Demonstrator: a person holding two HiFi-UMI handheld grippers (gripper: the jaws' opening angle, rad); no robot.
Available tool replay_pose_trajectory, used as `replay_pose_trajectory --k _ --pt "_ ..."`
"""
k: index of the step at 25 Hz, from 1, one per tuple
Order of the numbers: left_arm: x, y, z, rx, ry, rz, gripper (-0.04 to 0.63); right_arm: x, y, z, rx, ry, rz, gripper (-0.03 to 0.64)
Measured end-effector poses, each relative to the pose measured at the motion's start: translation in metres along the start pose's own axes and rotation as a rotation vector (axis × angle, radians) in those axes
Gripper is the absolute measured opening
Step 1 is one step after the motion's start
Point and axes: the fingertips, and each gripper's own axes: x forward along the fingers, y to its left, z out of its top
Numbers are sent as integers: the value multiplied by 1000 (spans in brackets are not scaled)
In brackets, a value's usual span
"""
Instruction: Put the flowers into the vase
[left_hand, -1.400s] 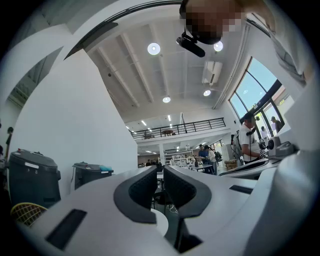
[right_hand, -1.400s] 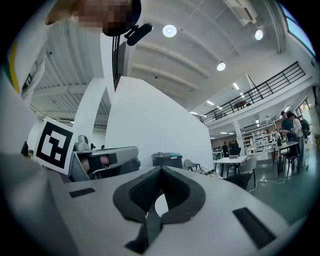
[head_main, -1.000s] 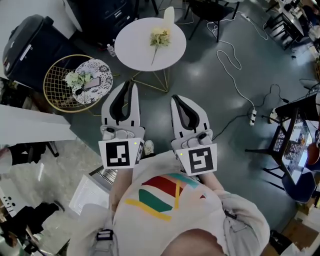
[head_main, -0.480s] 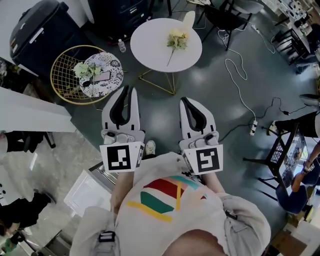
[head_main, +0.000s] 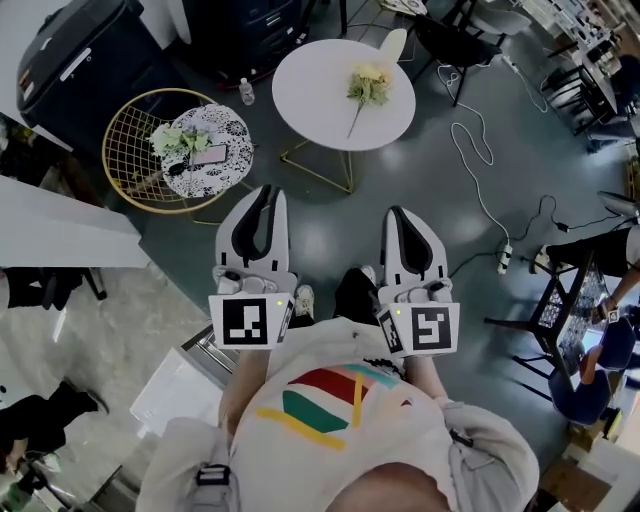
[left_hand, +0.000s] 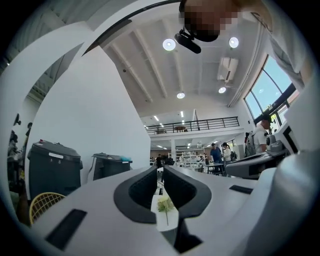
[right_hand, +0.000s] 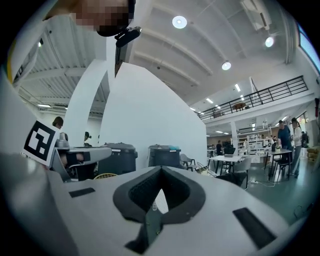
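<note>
A pale yellow flower with a green stem (head_main: 367, 89) lies on the round white table (head_main: 320, 95) at the top of the head view. At the table's far edge stands a cream vase (head_main: 393, 45). My left gripper (head_main: 268, 191) and right gripper (head_main: 397, 212) are held level over the dark floor, short of the table, side by side in front of the person's body. Both are shut with nothing in them. In the left gripper view the flower (left_hand: 165, 205) shows far off through the hollow of the left gripper (left_hand: 160, 170). The right gripper (right_hand: 160, 171) has its tips together.
A gold wire side table (head_main: 130, 165) with a patterned top, greenery and a phone stands left of the white table. Black bins (head_main: 80, 55) and a white partition (head_main: 60, 235) are at the left. Cables (head_main: 470, 140) trail across the floor; a dark rack (head_main: 560, 300) stands right.
Both grippers have slid lower in the head view, the right one also further right. The white table with the flower has shifted to the right in the picture. The jaws stay shut.
</note>
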Motion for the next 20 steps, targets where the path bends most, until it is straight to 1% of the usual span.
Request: replay_pose_trajectory --k 3,5,9,13,17,20 --pt "18 -8 2 2 -20 -19 46 9 -29 2 15 -24 -64 9" --pt "31 -9 -3 7 -12 -24 45 20 -47 3 19 -42 -80 9" --pt "72 -18 -12 19 5 -29 45 42 -86 4 11 -69 -80 9" --pt "126 -38 -8 49 -8 -49 44 63 -136 10 4 -91 -95 9" --pt "179 -57 -4 56 -14 -61 46 85 -183 11 19 -88 -97 9" --pt "212 -80 -9 56 -7 -88 44 94 -215 9 14 -82 -95 9"
